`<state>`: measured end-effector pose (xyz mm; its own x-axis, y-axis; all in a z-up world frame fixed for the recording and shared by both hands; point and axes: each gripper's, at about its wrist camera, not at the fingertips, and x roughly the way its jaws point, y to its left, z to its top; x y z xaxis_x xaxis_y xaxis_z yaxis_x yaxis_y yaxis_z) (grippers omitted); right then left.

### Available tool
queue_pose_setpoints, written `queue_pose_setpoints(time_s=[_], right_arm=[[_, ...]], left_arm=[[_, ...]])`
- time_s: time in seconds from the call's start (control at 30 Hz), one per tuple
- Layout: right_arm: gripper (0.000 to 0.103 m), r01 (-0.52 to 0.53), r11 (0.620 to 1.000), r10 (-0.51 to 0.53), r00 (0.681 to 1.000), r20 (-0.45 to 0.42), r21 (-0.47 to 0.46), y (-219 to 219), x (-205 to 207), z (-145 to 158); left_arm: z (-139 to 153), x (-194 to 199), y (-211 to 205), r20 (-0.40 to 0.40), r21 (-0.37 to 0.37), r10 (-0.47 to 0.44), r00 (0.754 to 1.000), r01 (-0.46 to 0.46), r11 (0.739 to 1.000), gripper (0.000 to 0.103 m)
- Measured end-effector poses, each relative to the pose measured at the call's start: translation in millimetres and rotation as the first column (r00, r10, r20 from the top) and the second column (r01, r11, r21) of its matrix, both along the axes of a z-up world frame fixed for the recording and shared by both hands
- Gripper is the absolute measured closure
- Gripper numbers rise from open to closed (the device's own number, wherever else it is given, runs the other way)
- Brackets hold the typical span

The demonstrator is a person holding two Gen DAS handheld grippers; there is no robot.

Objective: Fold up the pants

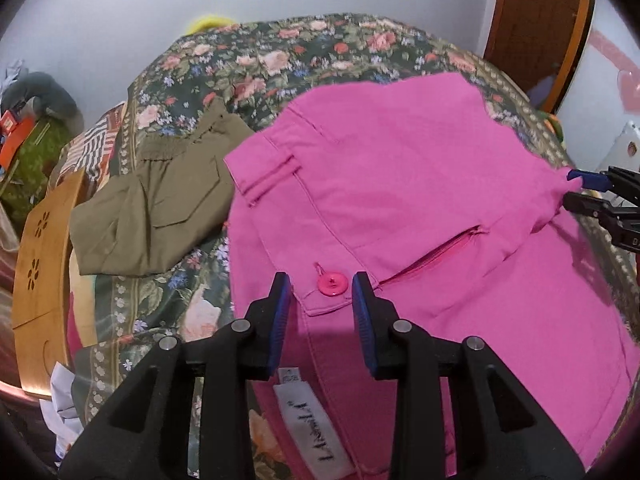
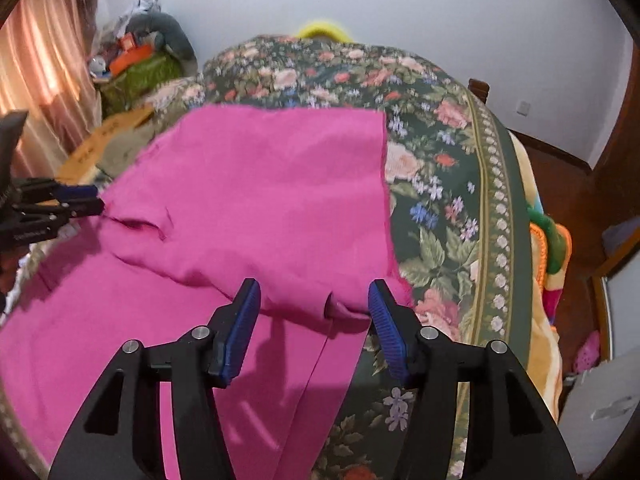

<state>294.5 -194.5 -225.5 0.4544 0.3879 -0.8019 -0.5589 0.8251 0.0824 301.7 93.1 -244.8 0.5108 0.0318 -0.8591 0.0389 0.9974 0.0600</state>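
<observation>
Blue-padded left gripper (image 1: 322,294) hovers spread wide over the pink pants (image 1: 400,184), its jaws flanking the waistband button (image 1: 331,284), gripping nothing. Olive trousers (image 1: 160,208) lie beside them on the floral bedspread (image 1: 280,56).

Over on the right wrist view, right gripper (image 2: 316,300) gapes wide above the pants' folded edge, empty too.
</observation>
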Motion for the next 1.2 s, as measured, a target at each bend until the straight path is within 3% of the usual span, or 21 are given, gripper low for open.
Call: queue_pose_setpoints(time_s=[0.03,0.13,0.23,0.3,0.43,0.53,0.67,0.93,1.07,1.2], right_arm=[[0.078,0.002,1.000,-0.002,1.000,-0.010,0.003,-1,0,-2],[0.096,0.015,0.999,-0.014,1.000,-0.025,0.031,-4,0,-5],[0.099,0.012,0.997,-0.012,1.000,0.003,0.074,-7,-6,5],[0.100,0.001,0.992,-0.008,0.999,0.049,0.129,-10,-11,21],[0.100,0.007,0.991,-0.018,0.997,0.077,0.131,-1,-1,35],[0.100,0.027,0.997,-0.030,0.998,0.048,0.071,6,21,19],[0.100,0.028,0.999,-0.029,0.999,-0.029,-0.041,16,42,-29],[0.101,0.035,0.993,-0.042,0.997,-0.069,-0.112,9,48,-24],[0.100,0.106,0.962,-0.121,0.992,-0.046,-0.250,-4,47,-22],[0.092,0.081,0.987,-0.088,0.995,-0.044,-0.138,-11,16,11]], left_arm=[[-3,2,0,-0.006,-0.001,0.002,1.000,-0.002,1.000,0.071],[-9,7,-1,-0.003,0.023,0.002,1.000,-0.002,1.000,0.070],[-11,7,-3,0.007,0.038,0.001,1.000,-0.001,0.999,0.068],[-12,7,-4,0.017,0.055,0.001,1.000,-0.002,0.998,0.067],[-14,7,0,0.031,0.063,0.023,0.999,-0.025,0.998,0.058],[-15,7,7,0.035,0.034,0.041,0.999,-0.042,0.999,0.052],[-18,7,12,0.033,0.013,0.043,0.999,-0.043,0.999,0.048],[-21,6,13,0.045,0.011,0.045,0.998,-0.045,0.999,0.041],[-16,3,14,0.038,0.029,0.035,0.999,-0.036,0.999,0.039],[7,-18,10,0.073,0.027,0.019,0.997,-0.021,0.999,0.040]])
